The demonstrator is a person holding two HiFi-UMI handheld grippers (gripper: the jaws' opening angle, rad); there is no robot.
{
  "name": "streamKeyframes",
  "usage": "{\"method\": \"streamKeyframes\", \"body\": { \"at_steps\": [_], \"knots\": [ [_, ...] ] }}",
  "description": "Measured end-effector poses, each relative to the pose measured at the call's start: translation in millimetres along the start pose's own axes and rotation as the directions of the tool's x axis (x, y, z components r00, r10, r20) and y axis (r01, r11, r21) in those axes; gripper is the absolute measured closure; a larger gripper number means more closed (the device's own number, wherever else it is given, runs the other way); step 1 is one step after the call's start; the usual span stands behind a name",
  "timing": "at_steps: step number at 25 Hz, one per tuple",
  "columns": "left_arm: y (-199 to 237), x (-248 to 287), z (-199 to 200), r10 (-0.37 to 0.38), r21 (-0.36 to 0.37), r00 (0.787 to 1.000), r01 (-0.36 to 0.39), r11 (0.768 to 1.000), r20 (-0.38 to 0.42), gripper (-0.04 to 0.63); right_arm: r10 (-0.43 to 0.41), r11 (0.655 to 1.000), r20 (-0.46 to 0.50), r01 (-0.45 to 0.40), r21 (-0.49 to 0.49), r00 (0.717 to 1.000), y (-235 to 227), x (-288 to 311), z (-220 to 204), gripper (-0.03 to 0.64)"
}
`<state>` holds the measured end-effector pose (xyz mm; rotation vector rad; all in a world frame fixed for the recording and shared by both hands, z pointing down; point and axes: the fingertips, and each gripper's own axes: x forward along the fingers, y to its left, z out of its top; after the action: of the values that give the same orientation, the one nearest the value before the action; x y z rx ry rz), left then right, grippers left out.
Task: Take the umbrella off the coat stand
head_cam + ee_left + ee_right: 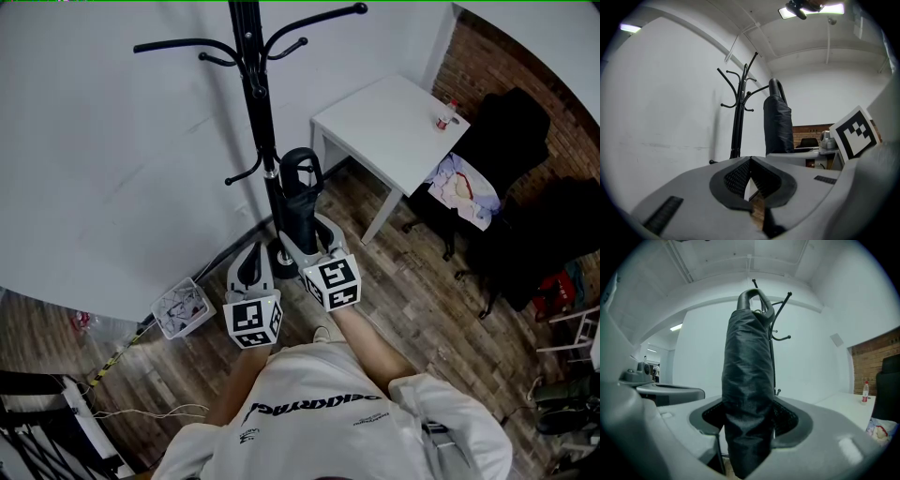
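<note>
Umbrella (746,376) upright in right hand-held gripper (749,425)

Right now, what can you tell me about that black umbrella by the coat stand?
The umbrella is folded shut. Its dark, crinkled fabric, which looks like thin nylon, is gathered into a slim bundle, with a looped dark handle on top. It stands upright close beside the pole of the coat stand. The right hand-held gripper clamps its lower part between both pads. Whether the handle hangs on a peg cannot be told.
</note>
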<state>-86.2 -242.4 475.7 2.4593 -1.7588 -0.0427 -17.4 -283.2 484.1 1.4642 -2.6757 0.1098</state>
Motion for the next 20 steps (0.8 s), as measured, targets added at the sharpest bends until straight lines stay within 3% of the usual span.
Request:
{"method": "streamKeyframes", "body": {
  "at_steps": [20],
  "knots": [
    [-8, -1, -4, -0.007, -0.002, 1.000, 0.007, 1.000, -0.009, 0.598, 0.020, 1.000, 0.019, -0.020, 0.009, 1.000, 12, -23, -4, 0.342]
  ]
}}
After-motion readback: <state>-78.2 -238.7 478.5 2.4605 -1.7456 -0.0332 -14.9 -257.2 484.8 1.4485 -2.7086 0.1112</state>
